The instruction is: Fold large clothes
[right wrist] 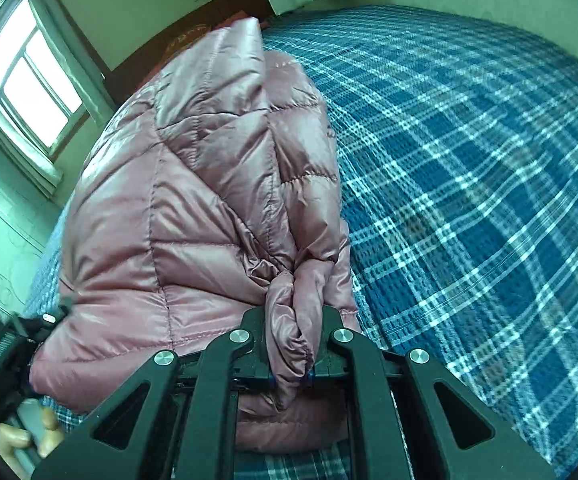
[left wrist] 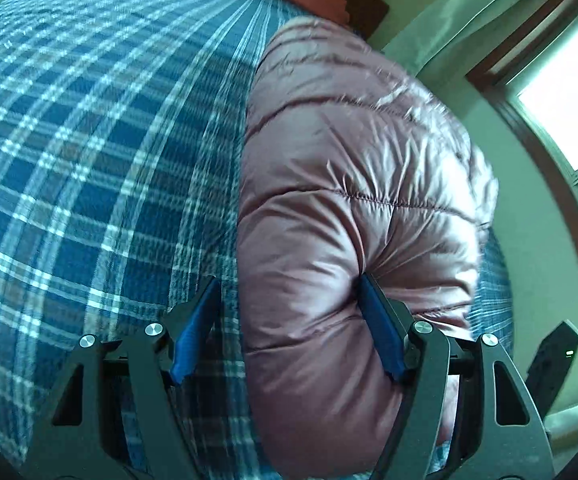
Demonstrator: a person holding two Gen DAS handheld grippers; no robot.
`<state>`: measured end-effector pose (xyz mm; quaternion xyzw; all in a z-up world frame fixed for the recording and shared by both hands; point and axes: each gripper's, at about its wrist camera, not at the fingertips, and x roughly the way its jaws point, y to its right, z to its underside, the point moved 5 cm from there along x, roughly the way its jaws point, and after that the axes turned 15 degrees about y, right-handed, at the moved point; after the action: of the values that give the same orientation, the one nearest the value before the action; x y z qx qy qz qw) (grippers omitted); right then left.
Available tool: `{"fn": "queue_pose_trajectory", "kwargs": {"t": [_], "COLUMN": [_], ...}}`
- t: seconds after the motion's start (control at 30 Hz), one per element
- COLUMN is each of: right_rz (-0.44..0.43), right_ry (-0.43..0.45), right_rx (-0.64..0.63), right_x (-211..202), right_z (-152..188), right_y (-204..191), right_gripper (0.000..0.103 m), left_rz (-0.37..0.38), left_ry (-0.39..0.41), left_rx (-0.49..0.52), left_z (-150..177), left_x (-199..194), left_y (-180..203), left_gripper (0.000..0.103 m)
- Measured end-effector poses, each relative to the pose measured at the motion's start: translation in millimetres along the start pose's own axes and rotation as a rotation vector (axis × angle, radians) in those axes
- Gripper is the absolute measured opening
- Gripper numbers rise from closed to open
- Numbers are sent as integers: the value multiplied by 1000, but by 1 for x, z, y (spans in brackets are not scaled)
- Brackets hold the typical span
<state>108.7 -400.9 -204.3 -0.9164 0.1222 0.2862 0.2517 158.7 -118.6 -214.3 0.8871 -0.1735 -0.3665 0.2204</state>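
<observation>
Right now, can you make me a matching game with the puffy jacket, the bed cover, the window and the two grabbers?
Things:
1. puffy jacket
2. bed cover
3. window
4. right gripper
5. left gripper

Descriptions:
a. blue and white checks
b. bright with daylight
c. shiny pink, quilted
d. jaws wide, one pad against the jacket
e. shut on a bunched bit of jacket

Pairs: 1-c, 2-a, 3-b, 4-e, 5-d
</observation>
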Motion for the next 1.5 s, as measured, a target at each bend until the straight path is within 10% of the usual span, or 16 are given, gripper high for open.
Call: {"fn": "queue_pose_trajectory", "kwargs": {"t": [0.37,0.63,0.87,1.5], "right_rz": [-17,-96,-48,-95], "right_ry": [31,94,-18,76], "right_rx": [19,-44,-39,-148], "right_x": [-36,-4,61,78], "right_z": [-51,-103,-72,-144], "right_y": [18,-25,-14,-70], "right_gripper": [44,44,30,30], "left_rz": [80,81,-47,-5], "left_ry": [82,92,35,39], "left_rx": [16,-3,70,24], "left_z": [-46,-77,-63,-108], "left_x": [-39,-4,40,69], "left_y": [9,33,24,34], "left_gripper": [69,69,69,69]}}
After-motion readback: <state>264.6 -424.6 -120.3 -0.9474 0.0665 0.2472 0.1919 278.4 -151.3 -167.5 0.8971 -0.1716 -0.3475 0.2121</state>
